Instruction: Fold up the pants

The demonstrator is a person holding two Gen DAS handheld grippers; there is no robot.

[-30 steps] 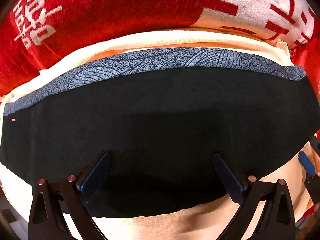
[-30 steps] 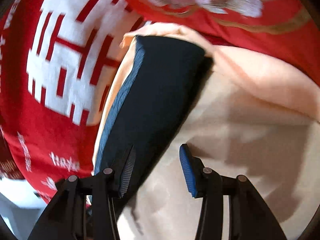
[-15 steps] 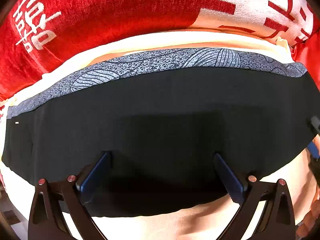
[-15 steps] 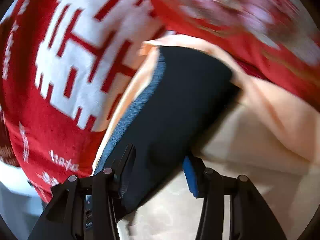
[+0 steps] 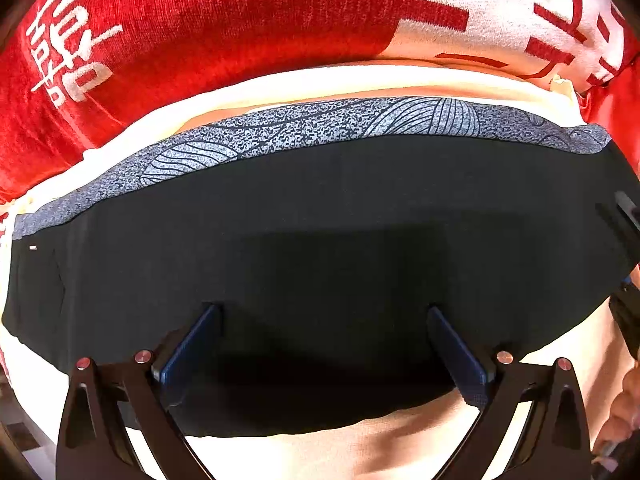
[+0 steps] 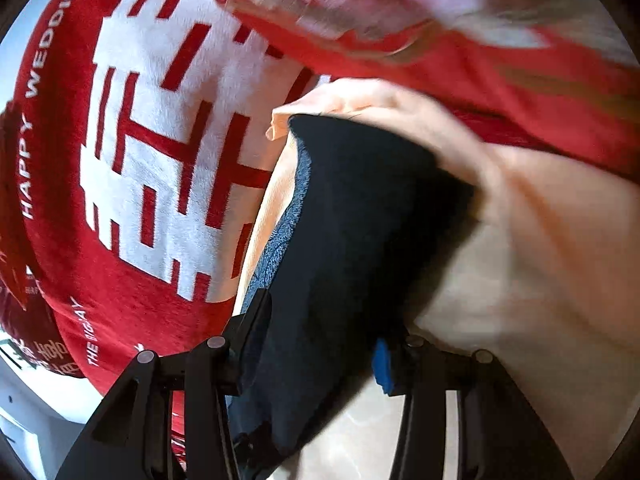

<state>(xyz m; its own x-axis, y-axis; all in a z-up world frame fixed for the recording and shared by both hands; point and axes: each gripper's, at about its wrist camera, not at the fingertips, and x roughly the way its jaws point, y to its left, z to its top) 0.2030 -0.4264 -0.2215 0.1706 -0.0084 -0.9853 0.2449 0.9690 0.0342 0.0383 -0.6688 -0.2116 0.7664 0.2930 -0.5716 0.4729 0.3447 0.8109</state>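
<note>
Black pants laid flat on a peach cloth over a red blanket, both grippers at their edges.

The pants (image 5: 320, 220), with a grey patterned waistband (image 5: 320, 132), are spread across the peach cloth (image 5: 360, 452); the red blanket (image 5: 220, 20) is seen beyond. The left gripper (image 5: 322, 344) is held with fingers (image 5: 188, 352) spread wide above the dark fabric, nothing gripped. The right gripper (image 6: 316, 344) is set astride the pants' end, its fingers (image 6: 382, 366) parted around the fabric and not clamped.

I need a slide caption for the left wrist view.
Open left claw over folded black pants on a peach cloth.
</note>
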